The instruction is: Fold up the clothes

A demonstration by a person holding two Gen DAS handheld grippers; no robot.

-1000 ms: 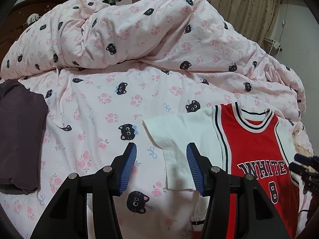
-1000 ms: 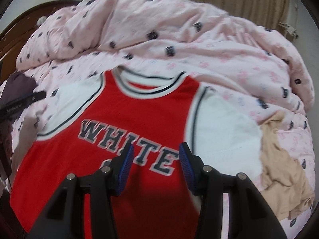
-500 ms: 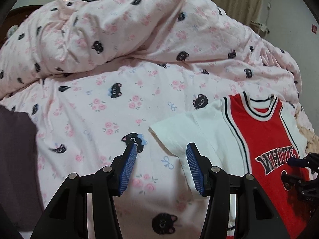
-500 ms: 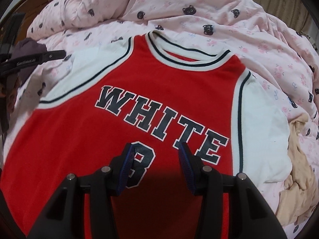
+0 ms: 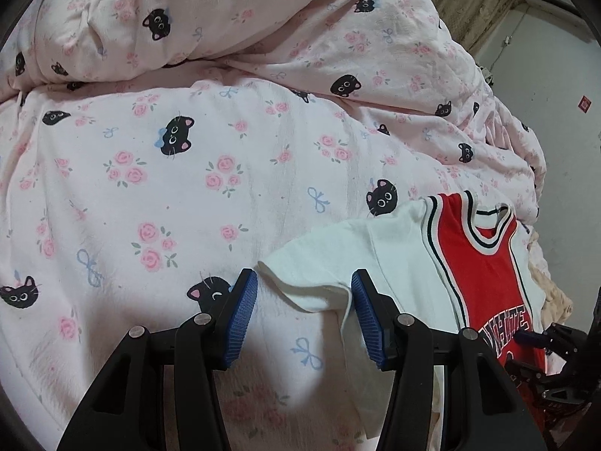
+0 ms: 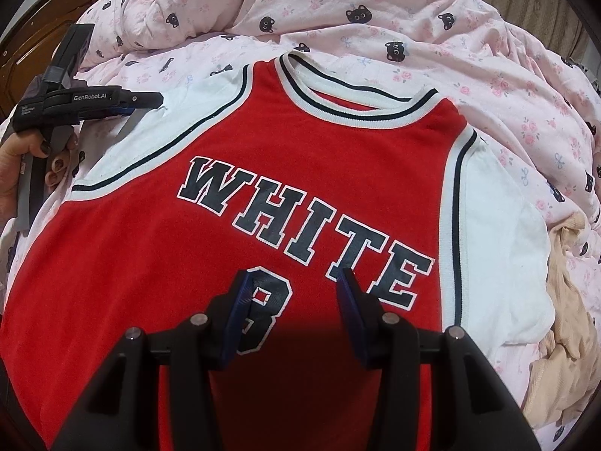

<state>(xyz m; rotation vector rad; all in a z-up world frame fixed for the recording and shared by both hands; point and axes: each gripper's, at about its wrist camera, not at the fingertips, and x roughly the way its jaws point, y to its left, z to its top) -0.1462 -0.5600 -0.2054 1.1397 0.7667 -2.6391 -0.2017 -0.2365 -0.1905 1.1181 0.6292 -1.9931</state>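
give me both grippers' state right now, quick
Left hand-held gripper: open, straddling the white cotton sleeve, not yet gripping.
Right hand-held gripper: open, empty, over the red jersey shirt.

Bed sheet (image 5: 195, 203) pink, cat print; on it: jersey (image 6: 263, 195), bunched duvet (image 5: 285, 15), beige garment (image 6: 563, 323)

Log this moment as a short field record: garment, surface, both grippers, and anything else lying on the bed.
garment: red jersey with white sleeves, lettered WHITE and 8, lying flat, front up
surface: pink bedsheet printed with cat faces and roses
left gripper: open, jaws either side of the edge of the jersey's white sleeve, not closed on it
right gripper: open, over the number 8 on the jersey's chest
bunched bedding: pink duvet heaped beyond the collar
other item: beige garment, crumpled beside the other sleeve
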